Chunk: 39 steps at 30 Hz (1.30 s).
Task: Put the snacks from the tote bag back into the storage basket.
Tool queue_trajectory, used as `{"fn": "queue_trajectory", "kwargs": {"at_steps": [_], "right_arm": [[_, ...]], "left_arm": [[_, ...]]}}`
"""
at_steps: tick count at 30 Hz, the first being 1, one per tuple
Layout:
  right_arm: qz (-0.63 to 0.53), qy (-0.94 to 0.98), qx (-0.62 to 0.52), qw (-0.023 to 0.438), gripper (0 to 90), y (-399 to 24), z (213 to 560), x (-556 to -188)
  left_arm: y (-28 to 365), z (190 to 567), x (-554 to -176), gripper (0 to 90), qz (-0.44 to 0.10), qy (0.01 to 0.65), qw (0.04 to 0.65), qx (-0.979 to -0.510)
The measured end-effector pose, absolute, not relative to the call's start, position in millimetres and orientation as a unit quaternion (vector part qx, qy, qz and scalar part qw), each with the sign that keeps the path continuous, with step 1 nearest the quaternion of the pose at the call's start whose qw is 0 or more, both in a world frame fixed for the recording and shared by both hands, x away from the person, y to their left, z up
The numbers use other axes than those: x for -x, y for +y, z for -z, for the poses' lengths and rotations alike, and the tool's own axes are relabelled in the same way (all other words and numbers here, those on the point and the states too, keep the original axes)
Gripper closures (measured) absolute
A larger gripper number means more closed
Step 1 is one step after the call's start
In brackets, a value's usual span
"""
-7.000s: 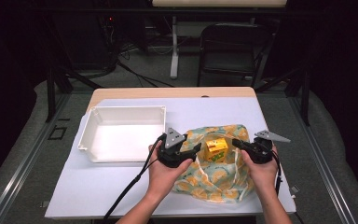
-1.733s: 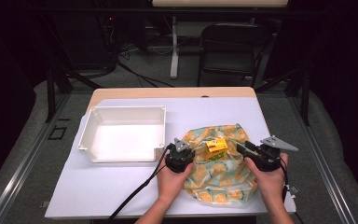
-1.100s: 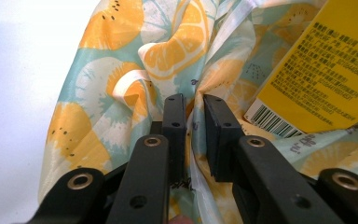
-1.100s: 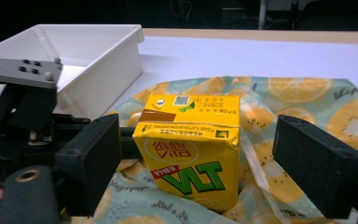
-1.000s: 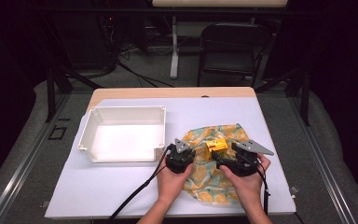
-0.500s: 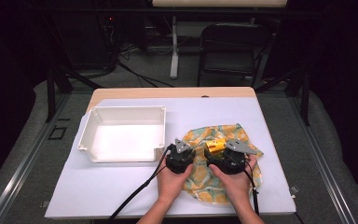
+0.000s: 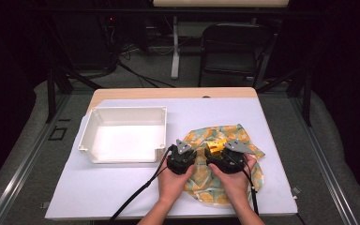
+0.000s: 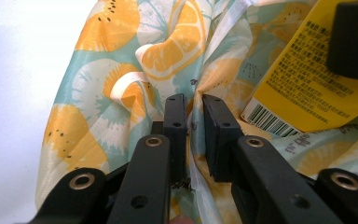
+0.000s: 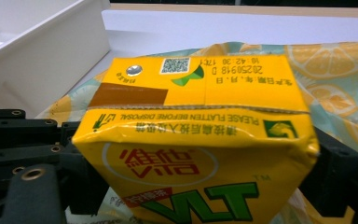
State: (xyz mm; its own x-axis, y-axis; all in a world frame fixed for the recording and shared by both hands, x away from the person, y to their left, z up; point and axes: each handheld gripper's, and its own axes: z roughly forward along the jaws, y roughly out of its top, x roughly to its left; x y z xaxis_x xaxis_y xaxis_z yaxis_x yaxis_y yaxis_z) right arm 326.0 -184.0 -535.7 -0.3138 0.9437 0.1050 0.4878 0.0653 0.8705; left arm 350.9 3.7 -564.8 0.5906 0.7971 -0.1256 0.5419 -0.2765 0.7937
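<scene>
A dark room with a folding chair [image 7: 234, 47] and cables on the floor is lying behind a table [image 7: 98, 192] covered in white. On the surface, a white tray [image 7: 122, 138] is sitting toward the left edge, and a fruit-print cloth bag [image 7: 243, 138] is lying crumpled toward the near right corner. Both forearms are entering from the near edge, hands side by side over the bag, palms wrapped around the gripper bodies.

The left gripper [image 7: 183, 154] is pointing forward and down at the bag's left part; in the left gripper view [image 8: 195, 126] its jaws are standing almost together, pinching a fold of the bag's fabric between the pads.

The right gripper [image 7: 220, 152] is sitting just beside it, angled toward the bag's middle. A yellow drink carton [image 9: 196, 144] is lying on its side on the bag, between the right gripper's jaws, which have just been closing; one jaw is standing at each side of the carton, and whether the pads are pressing on it cannot be told. In the high view the carton [image 7: 214, 145] is showing just ahead of the right gripper.
</scene>
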Motion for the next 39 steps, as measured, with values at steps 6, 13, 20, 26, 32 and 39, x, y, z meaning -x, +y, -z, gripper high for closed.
{"fn": "queue_trajectory", "kwargs": {"at_steps": [6, 13, 20, 26, 32, 39], "right_arm": [[-0.434, 0.684, -0.521, 0.267, 22.6, -182.5, 536.8, -325.4], [-0.441, 0.685, -0.515, 0.267, 28.2, -186.2, 535.4, -324.4], [-0.439, 0.695, -0.503, 0.266, 29.4, -187.6, 534.3, -323.1], [-0.442, 0.697, -0.500, 0.263, 29.8, -190.5, 530.5, -321.2], [-0.459, 0.689, -0.497, 0.259, 29.9, -196.3, 518.0, -319.3], [-0.474, 0.684, -0.494, 0.252, 29.9, -209.2, 499.7, -318.2]], "left_arm": [[3.7, 564.6, -350.4, 80.8, -0.151, 0.425, 0.423, -0.786], [3.3, 564.6, -350.1, 81.0, -0.153, 0.423, 0.424, -0.786], [3.1, 564.6, -349.8, 81.0, -0.154, 0.422, 0.424, -0.786], [3.0, 564.8, -349.3, 80.1, -0.157, 0.422, 0.428, -0.783], [7.6, 563.3, -346.3, 74.4, -0.160, 0.418, 0.453, -0.771], [17.6, 544.3, -337.8, 61.1, -0.167, 0.397, 0.492, -0.756]]}}
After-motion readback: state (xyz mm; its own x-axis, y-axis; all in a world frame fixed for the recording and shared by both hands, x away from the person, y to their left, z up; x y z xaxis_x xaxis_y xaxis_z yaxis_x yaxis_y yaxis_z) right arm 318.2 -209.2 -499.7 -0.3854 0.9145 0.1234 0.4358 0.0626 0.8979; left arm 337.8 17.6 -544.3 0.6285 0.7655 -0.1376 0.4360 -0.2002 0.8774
